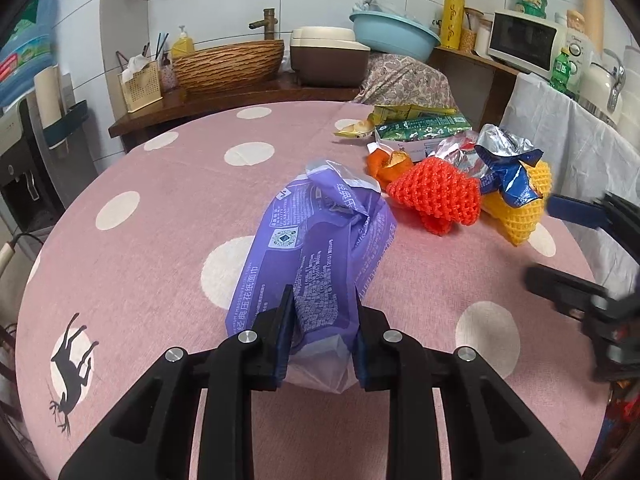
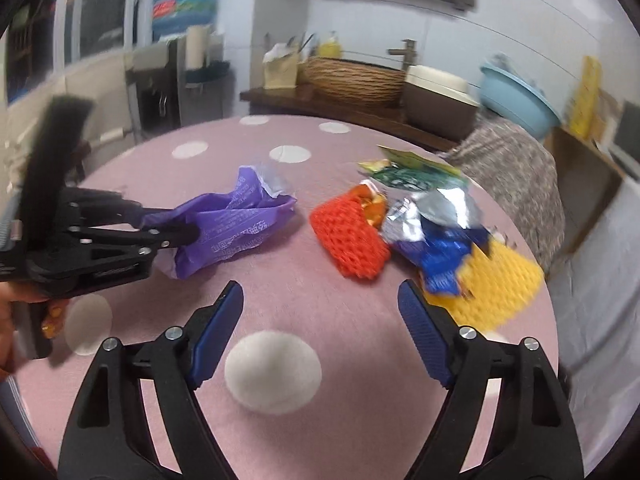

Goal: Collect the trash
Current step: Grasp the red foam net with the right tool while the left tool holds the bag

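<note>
Pink dotted tablecloth [image 1: 160, 208] covered the table, its near edge cut off. On it the purple wrapper [image 1: 316, 248] lay lengthwise, pointing away from the left gripper [image 1: 324, 312], whose pads pinched its near end and hid it. Beyond sat a red net [image 1: 436, 196], yellow net [image 2: 496, 284] and blurred foil bag [image 2: 432, 220]. The right gripper [image 2: 320, 308] stood wide and empty.

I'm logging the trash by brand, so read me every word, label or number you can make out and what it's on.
"压花纸面巾": along the edge of the purple wrapper, which the left gripper pinches.
Purple wrapper, fine print and QR code: too small to read.
Green packet, blue foil wrapper: print too small or crumpled.
Microwave, green bottle, shelf items: no legible text.
Right wrist view: blurred throughout.
</note>
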`<state>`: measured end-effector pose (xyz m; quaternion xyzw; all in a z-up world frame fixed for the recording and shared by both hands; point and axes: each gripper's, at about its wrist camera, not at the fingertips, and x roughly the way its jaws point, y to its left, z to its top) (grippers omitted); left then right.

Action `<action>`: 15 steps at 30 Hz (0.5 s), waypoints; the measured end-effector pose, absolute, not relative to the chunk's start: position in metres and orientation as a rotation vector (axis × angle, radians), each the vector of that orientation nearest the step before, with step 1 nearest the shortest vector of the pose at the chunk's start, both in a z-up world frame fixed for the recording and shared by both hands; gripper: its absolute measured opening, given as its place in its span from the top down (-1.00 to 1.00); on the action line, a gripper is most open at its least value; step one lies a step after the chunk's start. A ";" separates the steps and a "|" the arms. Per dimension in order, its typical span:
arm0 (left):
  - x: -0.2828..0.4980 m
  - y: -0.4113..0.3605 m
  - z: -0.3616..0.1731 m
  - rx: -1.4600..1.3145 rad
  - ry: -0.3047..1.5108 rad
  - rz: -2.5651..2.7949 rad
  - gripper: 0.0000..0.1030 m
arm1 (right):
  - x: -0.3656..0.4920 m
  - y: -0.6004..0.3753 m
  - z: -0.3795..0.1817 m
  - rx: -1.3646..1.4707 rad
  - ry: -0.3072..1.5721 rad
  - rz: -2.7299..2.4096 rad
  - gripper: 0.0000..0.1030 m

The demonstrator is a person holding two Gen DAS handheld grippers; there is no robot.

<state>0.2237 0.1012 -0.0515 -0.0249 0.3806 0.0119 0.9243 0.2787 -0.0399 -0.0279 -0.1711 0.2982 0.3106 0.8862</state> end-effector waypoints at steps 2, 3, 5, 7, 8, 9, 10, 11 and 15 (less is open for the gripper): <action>0.222 0.103 -0.052 -0.061 0.785 0.023 0.52 | 0.292 -0.023 -0.031 -0.407 0.620 0.621 -0.48; 0.222 0.104 -0.053 -0.065 0.788 0.022 0.52 | 0.299 -0.016 -0.034 -0.432 0.622 0.601 -0.47; 0.220 0.105 -0.053 -0.069 0.787 0.022 0.52 | 0.312 -0.005 -0.037 -0.456 0.630 0.581 -0.37; 0.219 0.105 -0.053 -0.069 0.784 0.022 0.52 | 0.323 0.003 -0.041 -0.460 0.640 0.570 -0.28; 0.218 0.105 -0.053 -0.070 0.784 0.021 0.52 | 0.328 0.007 -0.043 -0.466 0.642 0.560 -0.23; 0.218 0.105 -0.053 -0.071 0.784 0.019 0.52 | 0.332 0.011 -0.044 -0.478 0.638 0.551 -0.19; 0.218 0.106 -0.053 -0.072 0.784 0.019 0.52 | 0.334 0.014 -0.046 -0.493 0.634 0.541 -0.17; 0.218 0.106 -0.054 -0.074 0.785 0.017 0.52 | 0.337 0.018 -0.048 -0.517 0.631 0.527 -0.10; 0.219 0.104 -0.054 -0.076 0.787 0.017 0.52 | 0.347 0.024 -0.055 -0.523 0.669 0.517 0.42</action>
